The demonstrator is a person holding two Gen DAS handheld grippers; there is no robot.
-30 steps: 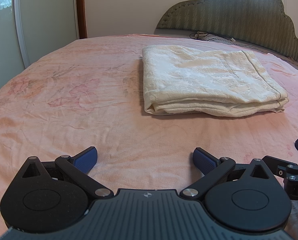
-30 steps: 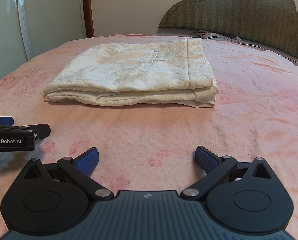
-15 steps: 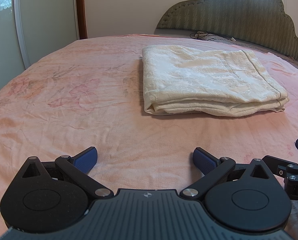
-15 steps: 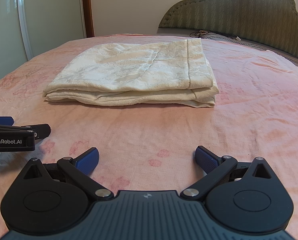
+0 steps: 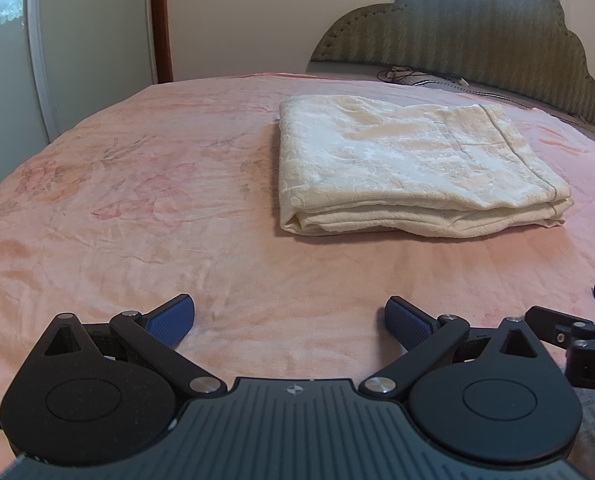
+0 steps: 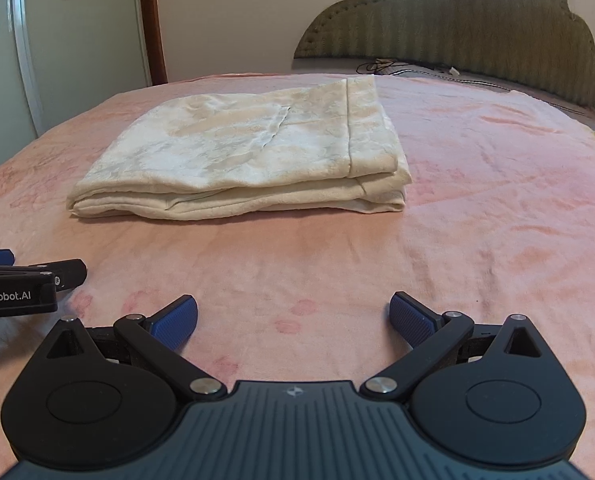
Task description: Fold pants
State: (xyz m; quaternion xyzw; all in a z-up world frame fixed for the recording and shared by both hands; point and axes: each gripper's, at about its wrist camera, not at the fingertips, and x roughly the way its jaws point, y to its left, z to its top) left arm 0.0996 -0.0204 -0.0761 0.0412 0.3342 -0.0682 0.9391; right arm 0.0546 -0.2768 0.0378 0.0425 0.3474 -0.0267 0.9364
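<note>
The pants (image 5: 413,172) are cream cloth with a raised, matt woven pattern and a stitched hem line, folded in soft layers. The bedspread (image 5: 137,208) beneath is pink, plush-looking cloth, matt, faintly printed with flowers and lightly creased. Each hand-held gripper, left (image 5: 290,322) and right (image 6: 293,324), looks like matt black plastic with a ribbed grey deck, shiny metal pivot pins and blue finger pads (image 6: 177,322) with a fine rough grid. At 1 o'clock the headboard (image 6: 477,28) is olive upholstery, ribbed and studded. At 10 o'clock a glossy brown wooden post (image 6: 151,20) stands.
</note>
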